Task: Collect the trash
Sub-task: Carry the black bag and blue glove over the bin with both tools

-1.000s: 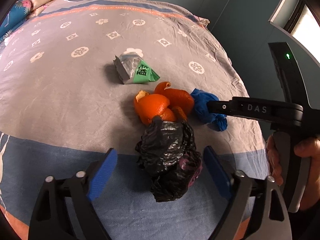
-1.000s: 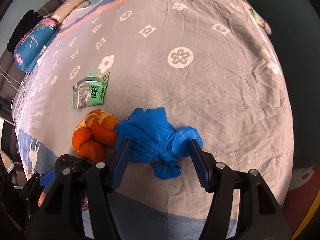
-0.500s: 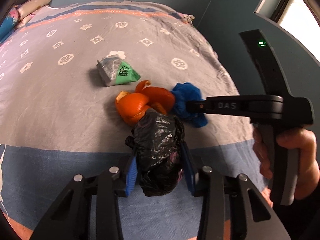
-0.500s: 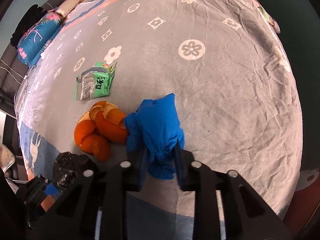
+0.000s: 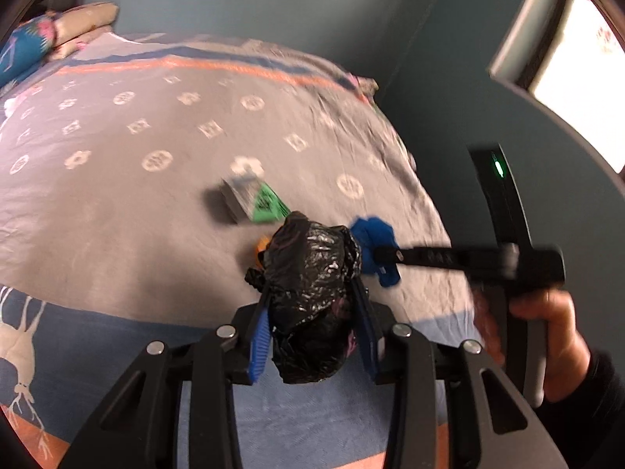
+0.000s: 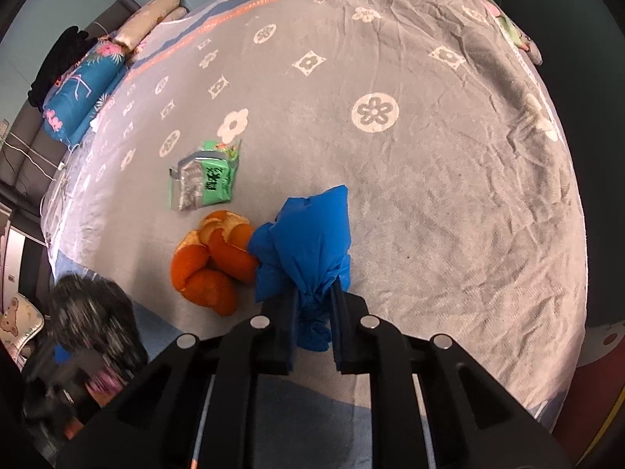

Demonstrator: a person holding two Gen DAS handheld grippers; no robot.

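Observation:
My left gripper (image 5: 312,293) is shut on a crumpled black plastic bag (image 5: 312,273) and holds it above the bed. The bag shows blurred at the lower left of the right wrist view (image 6: 93,320). My right gripper (image 6: 312,305) is shut on the knotted end of a blue bag (image 6: 308,242), which also shows in the left wrist view (image 5: 375,242). Orange peels (image 6: 215,262) lie on the grey bedspread (image 6: 429,176) just left of the blue bag. A green and silver snack wrapper (image 6: 203,179) lies beyond them; it also shows in the left wrist view (image 5: 254,199).
Pillows (image 6: 86,90) lie at the far head of the bed. The bed's edge (image 5: 422,179) drops off to the right beside a dark wall. A window (image 5: 578,62) is at the upper right.
My left gripper closed on the black bag and lifted it off the bed. My right gripper closed on the blue bag's knot and has tightened on it.

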